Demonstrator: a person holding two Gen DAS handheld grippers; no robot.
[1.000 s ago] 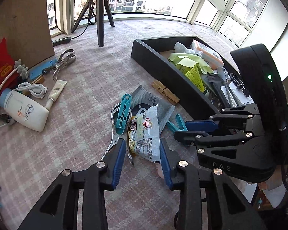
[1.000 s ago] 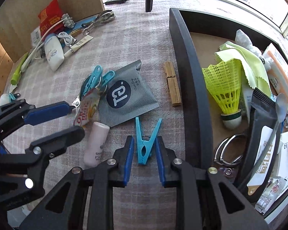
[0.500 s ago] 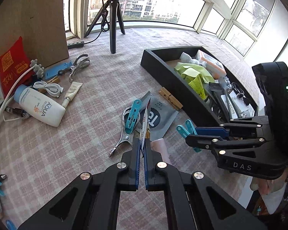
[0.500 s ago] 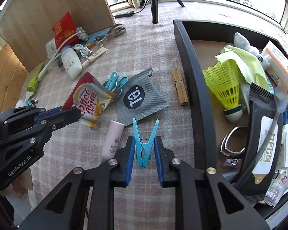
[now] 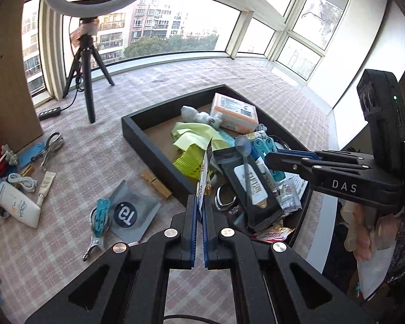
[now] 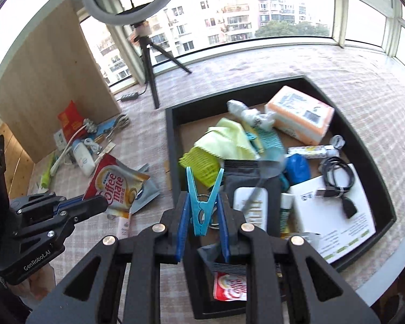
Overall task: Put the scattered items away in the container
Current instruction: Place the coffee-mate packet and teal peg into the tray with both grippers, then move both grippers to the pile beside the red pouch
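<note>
My left gripper is shut on a Coffee mate sachet, seen edge-on in the left wrist view and flat in the right wrist view, where that gripper reaches in from the left. My right gripper is shut on a blue clothespin and hangs over the near-left part of the black tray. In the left wrist view the right gripper enters from the right above the tray, which holds many items.
On the checked cloth lie a grey sachet, blue clips on metal tongs, a wooden clothespin, a white bottle, a small tube, a cable and a pink tube. A tripod stands behind.
Both grippers rose and swung toward the tray. The left closed on the sachet and lifted it off the cloth; the right carried the blue clothespin up over the tray's edge.
</note>
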